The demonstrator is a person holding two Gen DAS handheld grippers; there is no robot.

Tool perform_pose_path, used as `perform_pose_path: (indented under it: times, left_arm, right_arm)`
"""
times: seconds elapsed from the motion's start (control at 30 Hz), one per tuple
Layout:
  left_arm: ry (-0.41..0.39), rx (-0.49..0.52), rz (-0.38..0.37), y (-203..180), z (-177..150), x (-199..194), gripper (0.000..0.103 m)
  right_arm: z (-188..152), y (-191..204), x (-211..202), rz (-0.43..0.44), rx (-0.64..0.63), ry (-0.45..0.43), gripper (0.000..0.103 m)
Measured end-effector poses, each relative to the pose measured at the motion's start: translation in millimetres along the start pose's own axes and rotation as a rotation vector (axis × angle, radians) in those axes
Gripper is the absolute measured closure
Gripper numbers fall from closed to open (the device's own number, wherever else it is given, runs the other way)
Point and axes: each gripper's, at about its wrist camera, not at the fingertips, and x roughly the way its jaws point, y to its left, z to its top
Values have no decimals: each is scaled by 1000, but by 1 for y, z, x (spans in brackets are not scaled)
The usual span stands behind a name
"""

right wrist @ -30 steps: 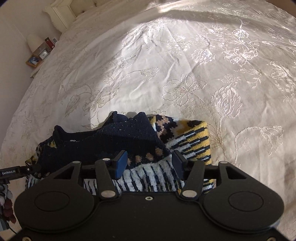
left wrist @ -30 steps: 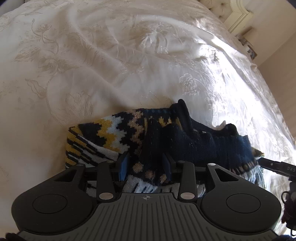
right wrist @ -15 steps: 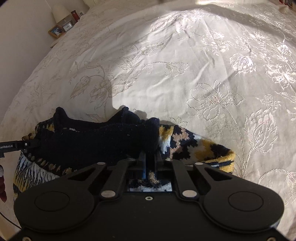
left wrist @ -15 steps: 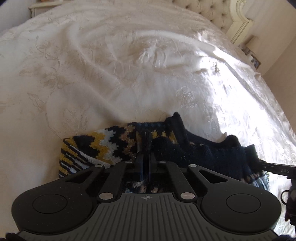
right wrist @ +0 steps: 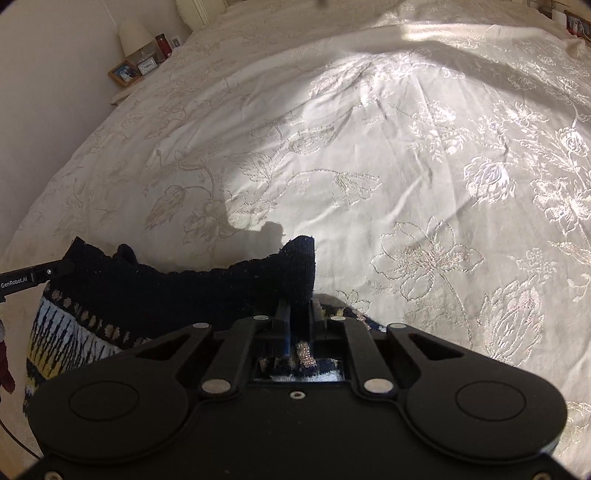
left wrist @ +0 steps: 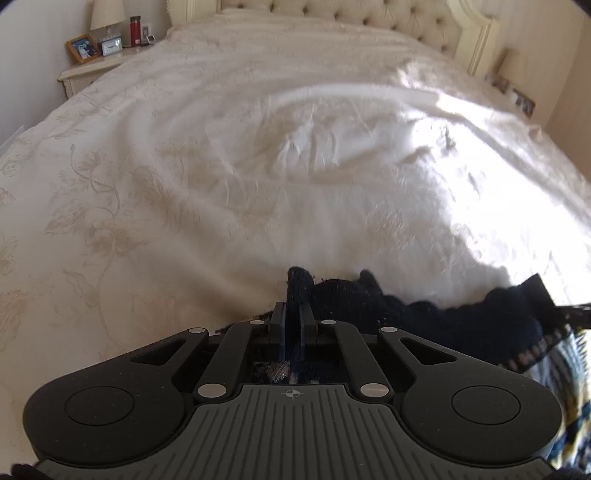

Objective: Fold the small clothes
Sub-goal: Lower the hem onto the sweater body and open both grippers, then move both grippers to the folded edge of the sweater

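— Where is the knitted sweater (right wrist: 155,295)?

— It hangs above the cream embroidered bedspread (right wrist: 369,166), its navy edge stretched between both tools and its patterned part drooping below.

— And the left hand-held gripper (left wrist: 291,314)?

— Its fingers are pinched tight on a navy fold of the sweater.

— The right hand-held gripper (right wrist: 300,314)?

— Likewise clamped on a raised navy corner. A nightstand (left wrist: 92,66) with a lamp stands beside the headboard (left wrist: 369,18).

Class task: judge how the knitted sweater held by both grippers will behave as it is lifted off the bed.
Probably floppy: the sweater sags between the left gripper and right gripper. Likely not slippery: the coarse knit sits pinched in closed jaws. The free patterned part will probably dangle.
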Motion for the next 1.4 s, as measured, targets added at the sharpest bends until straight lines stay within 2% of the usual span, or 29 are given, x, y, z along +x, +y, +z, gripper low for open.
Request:
perform_pose_path:
  times: [0.07, 0.1, 0.13, 0.17, 0.2, 0.27, 0.4, 0.47, 0.63, 0.77, 0.9, 1.07, 1.13, 1.27, 1.33, 1.4]
  left_arm:
    - [55, 3, 13, 2, -2, 12, 90]
    - [61, -12, 11, 5, -3, 11, 88]
    - [58, -36, 5, 9, -3, 8, 82]
    - [49, -63, -9, 13, -3, 2, 76]
    - [38, -88, -27, 17, -4, -6, 73]
    - [23, -116, -49, 22, -7, -22, 64]
    - [-2, -140, -41, 16, -18, -60, 57]
    - [5, -151, -63, 6, -27, -75, 55]
    - [76, -68, -114, -34, -65, -89, 53]
    - [131, -22, -131, -55, -97, -89, 53]
    - [165, 36, -63, -56, -121, -86, 53]
    - [206, 36, 41, -32, -125, -75, 53]
    - [216, 14, 46, -22, -123, -74, 53]
    - [220, -21, 49, -21, -120, -80, 53]
    - [219, -61, 43, -22, -119, -87, 53]
    - [197, -133, 6, -24, -119, -98, 53]
  right_arm:
    - [-2, -2, 8, -14, 10, 22, 77]
    - [-3, -4, 9, -20, 21, 26, 71]
    - [-4, -5, 7, -20, 34, 21, 70]
    - [-4, -7, 2, -22, 45, 11, 62]
    - [-5, -8, -4, -28, 50, -4, 46]
    - [-6, -10, -20, -25, 55, -40, 28]
    - [-16, -13, -49, -29, 73, -83, 27]
    - [-24, -13, -62, -33, 76, -91, 26]
    - [-54, 8, -85, -12, 57, -63, 22]
    - [-82, 42, -87, 17, -29, -14, 20]
    - [-113, 72, -82, 15, -144, 43, 18]
    - [-143, 67, -62, -125, -234, 151, 15]
    - [-151, 50, -63, -167, -203, 174, 15]
    - [-152, 27, -76, -181, -108, 170, 13]
    - [-151, 9, -90, -132, -4, 139, 13]
    - [-151, -10, -104, -81, 99, 92, 11]
